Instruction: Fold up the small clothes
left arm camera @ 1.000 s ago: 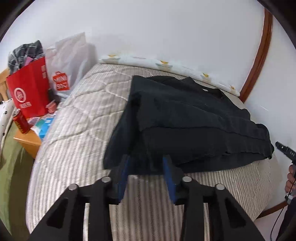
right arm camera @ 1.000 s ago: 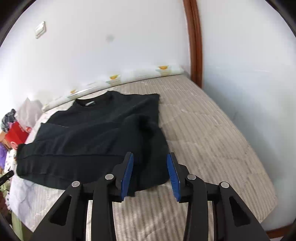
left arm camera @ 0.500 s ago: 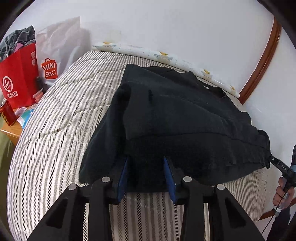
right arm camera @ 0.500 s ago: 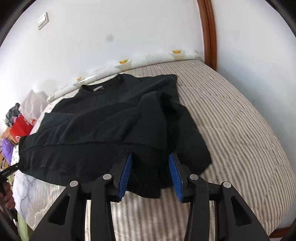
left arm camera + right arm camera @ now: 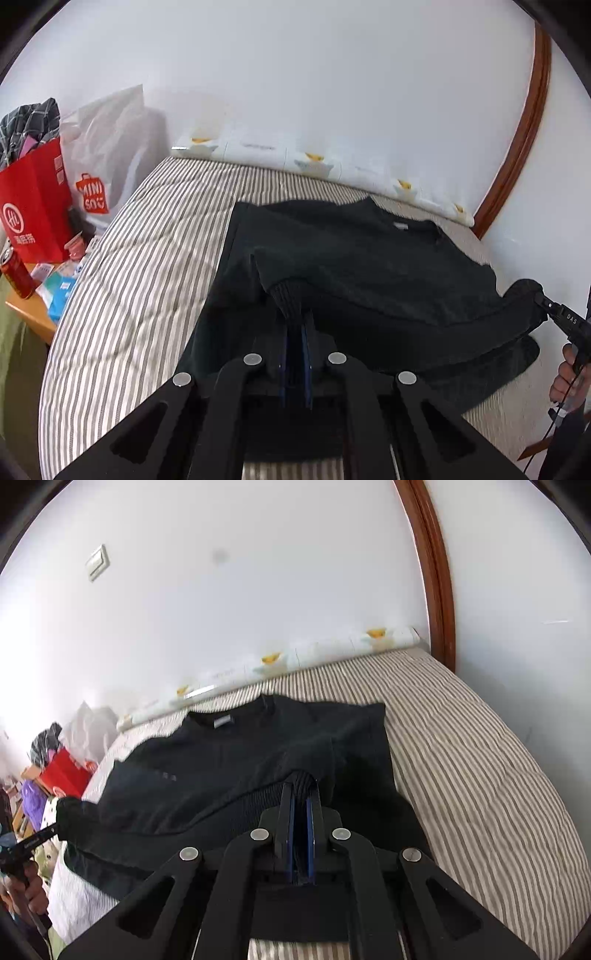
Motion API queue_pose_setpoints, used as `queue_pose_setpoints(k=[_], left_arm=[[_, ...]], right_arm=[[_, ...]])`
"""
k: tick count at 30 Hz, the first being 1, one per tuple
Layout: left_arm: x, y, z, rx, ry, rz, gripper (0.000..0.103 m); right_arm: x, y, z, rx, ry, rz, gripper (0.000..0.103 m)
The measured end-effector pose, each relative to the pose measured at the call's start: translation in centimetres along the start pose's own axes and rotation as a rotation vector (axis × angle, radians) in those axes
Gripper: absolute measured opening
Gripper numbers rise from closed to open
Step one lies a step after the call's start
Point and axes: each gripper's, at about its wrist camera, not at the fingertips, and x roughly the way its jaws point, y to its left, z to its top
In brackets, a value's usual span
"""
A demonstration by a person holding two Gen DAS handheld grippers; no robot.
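Note:
A black sweater (image 5: 362,258) lies on the striped mattress (image 5: 147,266), sleeves folded in, collar toward the wall. My left gripper (image 5: 295,325) is shut on the ribbed hem at its left corner and holds it raised. My right gripper (image 5: 301,797) is shut on the ribbed hem at the right corner of the sweater (image 5: 229,760), also raised. Each view shows the other gripper at the far hem corner: the right gripper (image 5: 546,310) and the left gripper (image 5: 55,827).
A red shopping bag (image 5: 33,206), a white Miniso bag (image 5: 99,158), a red can (image 5: 16,277) and small items stand on a wooden bedside table (image 5: 33,317) at the left. A rolled patterned sheet (image 5: 314,166) lies along the white wall. A wooden door frame (image 5: 432,572) stands at the right.
Both grippers moved forward over the hem, closed on it and lifted it off the mattress. They were open half a second ago.

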Motion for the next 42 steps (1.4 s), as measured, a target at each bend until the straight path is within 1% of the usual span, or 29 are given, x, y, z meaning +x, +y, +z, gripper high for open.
queue_pose_setpoints(k=[5, 7, 10, 14, 19, 20, 22, 24, 25, 27, 28, 29, 32, 34, 35, 36, 37, 39, 41, 42], left_arm=[[2.0, -0.2, 2.2, -0.001, 0.0, 0.013, 0.007], [3.1, -0.5, 2.9, 0.01, 0.001, 0.031, 0.007], [4.6, -0.4, 3.6, 0.005, 0.012, 0.043, 0.007], [6.8, -0.1, 4.2, -0.009, 0.05, 0.05, 0.007], [8.5, 0.2, 4.3, -0.011, 0.086, 0.063, 0.01], [8.6, 0.2, 4.3, -0.014, 0.09, 0.059, 0.01], [8.5, 0.4, 4.2, -0.016, 0.096, 0.049, 0.01], [8.1, 0.4, 4.2, -0.016, 0.101, 0.043, 0.011], [8.0, 0.4, 4.1, -0.012, 0.104, 0.04, 0.012], [7.5, 0.3, 3.9, -0.003, 0.11, 0.035, 0.017], [7.2, 0.2, 3.7, -0.002, 0.109, 0.034, 0.018], [6.7, 0.2, 3.4, -0.001, 0.108, 0.031, 0.018], [5.5, 0.0, 2.6, 0.005, 0.101, 0.014, 0.019], [4.5, 0.2, 1.8, 0.004, 0.093, 0.004, 0.023], [4.2, 0.3, 1.4, -0.001, 0.095, -0.003, 0.027], [3.9, 0.3, 0.9, -0.004, 0.105, -0.018, 0.029], [3.7, 0.3, 0.5, -0.002, 0.114, -0.027, 0.029], [3.3, 0.0, -0.4, 0.017, 0.122, -0.031, 0.029], [3.2, -0.5, -1.0, 0.044, 0.129, -0.037, 0.029], [3.3, -0.7, -1.2, 0.05, 0.138, -0.045, 0.029]], right_arm=[[2.5, -0.3, 2.4, 0.034, -0.017, 0.0, 0.005], [3.7, -0.7, 3.0, 0.046, -0.01, 0.004, 0.005], [6.0, -1.2, 3.6, 0.051, 0.008, -0.014, 0.005], [8.6, -1.7, 4.1, 0.072, 0.038, -0.025, 0.005], [11.2, -1.7, 4.2, 0.039, 0.085, -0.073, 0.006], [11.4, -1.7, 4.2, 0.023, 0.097, -0.08, 0.008], [11.2, -1.5, 4.3, -0.002, 0.102, -0.087, 0.009], [10.3, -1.2, 4.5, -0.016, 0.101, -0.094, 0.013], [9.4, -1.1, 4.6, -0.025, 0.087, -0.105, 0.015], [7.9, -0.8, 4.5, -0.033, 0.059, -0.116, 0.022], [6.9, -0.5, 4.3, -0.035, 0.056, -0.105, 0.031], [6.3, -0.3, 4.1, -0.039, 0.057, -0.092, 0.034], [4.7, 0.8, 2.7, -0.063, 0.083, -0.04, 0.034], [4.5, 1.8, 1.4, -0.086, 0.121, -0.001, 0.034], [4.5, 2.2, 0.7, -0.092, 0.138, 0.013, 0.034], [4.7, 2.5, 0.1, -0.101, 0.157, 0.026, 0.034], [5.1, 3.2, -0.6, -0.126, 0.183, 0.035, 0.034], [5.9, 4.0, -1.7, -0.164, 0.213, 0.019, 0.032], [6.8, 4.7, -2.5, -0.205, 0.239, 0.015, 0.017], [7.3, 4.9, -2.8, -0.22, 0.254, 0.008, 0.016]])
